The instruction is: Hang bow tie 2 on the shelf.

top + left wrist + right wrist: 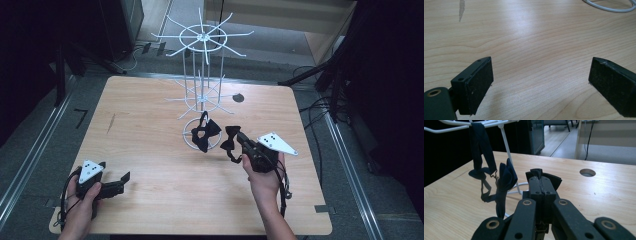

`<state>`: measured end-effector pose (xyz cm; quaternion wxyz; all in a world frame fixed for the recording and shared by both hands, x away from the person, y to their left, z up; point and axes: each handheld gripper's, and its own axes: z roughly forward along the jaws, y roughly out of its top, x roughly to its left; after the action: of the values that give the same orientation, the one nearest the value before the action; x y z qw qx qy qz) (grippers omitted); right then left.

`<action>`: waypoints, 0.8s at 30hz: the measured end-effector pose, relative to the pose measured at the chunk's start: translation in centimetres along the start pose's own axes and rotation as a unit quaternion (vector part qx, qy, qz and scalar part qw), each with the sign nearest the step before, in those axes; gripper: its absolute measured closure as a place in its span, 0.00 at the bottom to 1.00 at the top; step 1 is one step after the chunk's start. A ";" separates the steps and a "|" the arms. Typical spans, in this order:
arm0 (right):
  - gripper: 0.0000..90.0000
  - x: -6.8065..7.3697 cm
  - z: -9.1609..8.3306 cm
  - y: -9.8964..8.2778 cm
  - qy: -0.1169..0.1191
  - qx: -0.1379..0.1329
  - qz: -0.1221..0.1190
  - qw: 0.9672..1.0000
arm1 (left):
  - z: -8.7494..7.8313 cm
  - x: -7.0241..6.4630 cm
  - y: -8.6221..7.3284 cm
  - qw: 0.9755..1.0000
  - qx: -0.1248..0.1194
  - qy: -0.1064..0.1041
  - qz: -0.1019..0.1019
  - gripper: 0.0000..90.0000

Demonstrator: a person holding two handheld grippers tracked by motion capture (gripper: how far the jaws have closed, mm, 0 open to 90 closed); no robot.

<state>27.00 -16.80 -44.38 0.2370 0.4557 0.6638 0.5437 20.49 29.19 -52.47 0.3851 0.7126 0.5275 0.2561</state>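
Bow ties are going onto the white wire rack [202,75], by the look of it. One bow tie [205,131] already hangs from a lower arm, just in front of the rack's base ring. The right gripper [239,138], just right of the rack, has its jaws pinched tight on a second bow tie [230,140], whose strap dangles below. To hang it well, lift it above a free arm, let the strap loop fall open, then thread it over the tip without bumping the hung tie. The left gripper [539,82] rests far from the rack, jaws wide and empty.
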 end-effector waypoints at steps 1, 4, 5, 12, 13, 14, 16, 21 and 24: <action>1.00 0.0 0.0 0.1 0.000 -0.002 -0.001 1.000 | 0.0 0.0 0.0 1.000 0.000 0.000 -0.001 0.07; 1.00 -0.1 -0.1 0.4 -0.002 -0.009 0.002 1.000 | 0.0 0.0 0.0 1.000 -0.004 0.002 -0.002 0.07; 1.00 -0.2 -0.2 0.5 -0.003 -0.010 0.002 1.000 | -0.1 0.1 0.0 1.000 -0.008 0.005 -0.003 0.07; 1.00 -0.2 -0.3 1.2 -0.005 -0.023 0.002 1.000 | -0.2 0.4 -0.1 1.000 -0.018 0.013 -0.018 0.07; 1.00 -0.2 -0.3 1.3 -0.004 -0.024 0.005 1.000 | -0.3 0.5 -0.1 1.000 -0.018 0.016 -0.019 0.07; 1.00 -0.2 -0.3 1.4 -0.005 -0.024 0.003 1.000 | -0.3 0.5 -0.1 1.000 -0.019 0.017 -0.018 0.07; 1.00 -0.2 -0.3 1.6 -0.004 -0.026 0.004 1.000 | -0.3 0.6 -0.1 0.999 -0.021 0.018 -0.023 0.07; 1.00 -0.1 -0.3 2.1 -0.004 -0.032 0.004 0.999 | -0.3 0.6 -0.1 0.999 -0.020 0.018 -0.025 0.07; 1.00 0.1 -0.2 2.5 -0.003 -0.037 0.004 0.999 | -0.3 0.7 -0.1 0.999 -0.020 0.018 -0.025 0.07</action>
<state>27.65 -16.84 -41.98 0.2531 0.4511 0.6408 0.5673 20.41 29.91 -52.40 0.3958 0.6867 0.5467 0.2700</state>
